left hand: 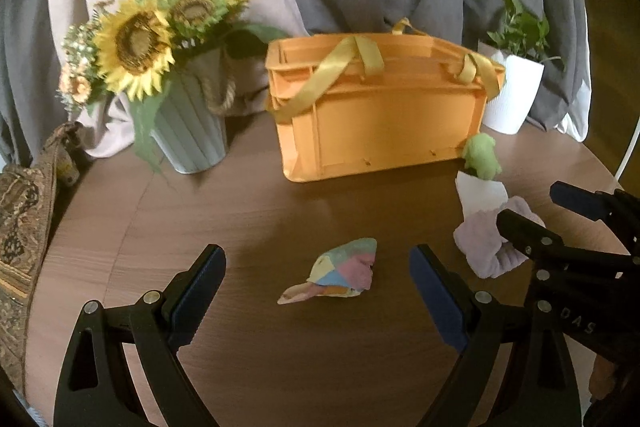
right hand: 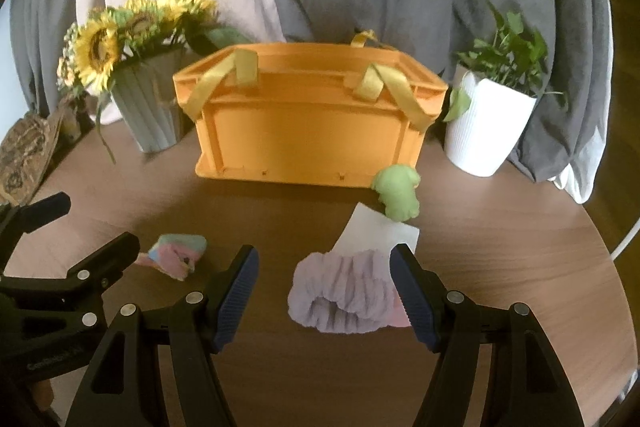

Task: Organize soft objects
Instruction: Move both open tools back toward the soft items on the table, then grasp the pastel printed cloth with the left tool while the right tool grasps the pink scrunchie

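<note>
A pastel patchwork soft toy (left hand: 335,271) lies on the round brown table, just ahead of my open left gripper (left hand: 318,265); it also shows in the right wrist view (right hand: 176,254). A lilac fluffy band (right hand: 345,297) lies between the fingers of my open right gripper (right hand: 324,267), untouched; it shows in the left wrist view (left hand: 490,247). A green plush (right hand: 397,195) and a white cloth (right hand: 380,233) lie before the orange crate (right hand: 308,123) with yellow straps. The crate (left hand: 384,119), green plush (left hand: 482,155) and white cloth (left hand: 480,195) show in the left wrist view, where my right gripper (left hand: 532,213) is at the right.
A grey vase of sunflowers (left hand: 188,131) stands left of the crate, a white potted plant (right hand: 486,131) right of it. Grey and pale curtains hang behind. A patterned cushion (left hand: 18,227) sits at the table's left edge. The left gripper (right hand: 96,223) shows at left in the right wrist view.
</note>
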The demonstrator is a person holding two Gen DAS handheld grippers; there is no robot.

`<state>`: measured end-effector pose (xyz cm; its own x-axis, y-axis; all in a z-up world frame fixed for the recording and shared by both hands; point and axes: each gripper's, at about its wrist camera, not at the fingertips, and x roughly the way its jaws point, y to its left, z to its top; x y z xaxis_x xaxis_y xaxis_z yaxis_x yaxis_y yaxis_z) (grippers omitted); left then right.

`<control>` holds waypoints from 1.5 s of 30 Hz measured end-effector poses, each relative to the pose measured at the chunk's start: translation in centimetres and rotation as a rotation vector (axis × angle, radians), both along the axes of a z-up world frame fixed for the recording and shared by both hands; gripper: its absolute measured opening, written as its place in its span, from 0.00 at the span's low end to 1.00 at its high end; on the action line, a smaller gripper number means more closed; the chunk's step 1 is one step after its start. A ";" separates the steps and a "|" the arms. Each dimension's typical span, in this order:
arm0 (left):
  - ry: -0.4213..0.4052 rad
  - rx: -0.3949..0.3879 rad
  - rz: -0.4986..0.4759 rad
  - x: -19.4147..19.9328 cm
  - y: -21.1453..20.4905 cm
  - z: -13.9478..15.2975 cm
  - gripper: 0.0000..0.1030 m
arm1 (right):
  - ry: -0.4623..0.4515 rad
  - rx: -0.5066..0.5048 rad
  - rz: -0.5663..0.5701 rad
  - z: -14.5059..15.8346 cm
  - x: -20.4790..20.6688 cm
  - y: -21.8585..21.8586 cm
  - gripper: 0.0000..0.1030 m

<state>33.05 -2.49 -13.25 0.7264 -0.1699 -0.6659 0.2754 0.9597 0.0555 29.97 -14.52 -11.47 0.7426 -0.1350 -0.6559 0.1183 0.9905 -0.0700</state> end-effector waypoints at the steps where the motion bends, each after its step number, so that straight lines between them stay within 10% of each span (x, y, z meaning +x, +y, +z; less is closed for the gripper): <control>1: 0.009 -0.002 -0.003 0.2 -0.1 -0.3 0.91 | 0.006 0.000 0.001 -0.2 0.2 -0.1 0.67; 17: 0.098 0.002 -0.044 2.9 -1.8 -3.7 0.84 | 0.071 -0.006 -0.020 -3.4 1.7 -1.0 0.65; 30: 0.174 0.012 -0.063 3.7 -2.2 -5.6 0.45 | 0.083 -0.017 0.003 -3.8 1.8 -0.5 0.33; 45: 0.127 -0.008 -0.044 3.0 -2.1 -3.7 0.41 | 0.049 -0.005 0.020 -2.5 1.2 -0.4 0.16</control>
